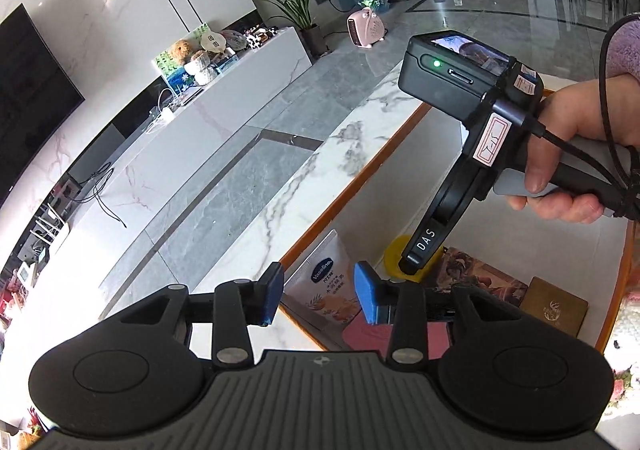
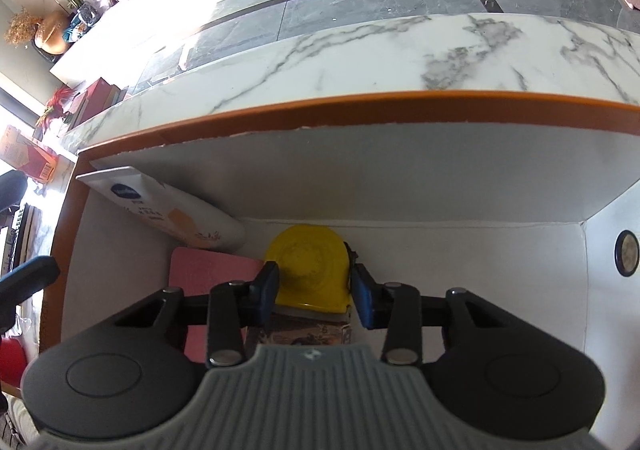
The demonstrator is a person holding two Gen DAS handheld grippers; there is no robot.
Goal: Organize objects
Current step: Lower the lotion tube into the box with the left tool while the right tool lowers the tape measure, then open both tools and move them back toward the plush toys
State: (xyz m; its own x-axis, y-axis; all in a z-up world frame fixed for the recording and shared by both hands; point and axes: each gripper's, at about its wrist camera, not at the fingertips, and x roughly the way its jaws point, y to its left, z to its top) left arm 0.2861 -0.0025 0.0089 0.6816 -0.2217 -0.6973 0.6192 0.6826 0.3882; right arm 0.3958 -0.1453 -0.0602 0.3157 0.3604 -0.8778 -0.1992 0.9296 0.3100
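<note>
Between pads of right hand-held gripper (image 2: 314,290): yellow cap (image 2: 310,270), sitting on picture card (image 2: 304,334) inside white box (image 2: 400,186). Jaws partly apart, flanking cap; contact unclear, so cannot tell if clamped. Risk: off-centre squeeze tips cap or drags card along. Just left: pink pad (image 2: 200,274), then lotion tube (image 2: 176,214) leaning at box wall; sideways swing could knock tube flat. Left hand-held gripper (image 1: 318,294) apart, empty, above tube; could collide with right one. Beyond: orange box rim (image 2: 360,110), desk (image 2: 360,54).
</note>
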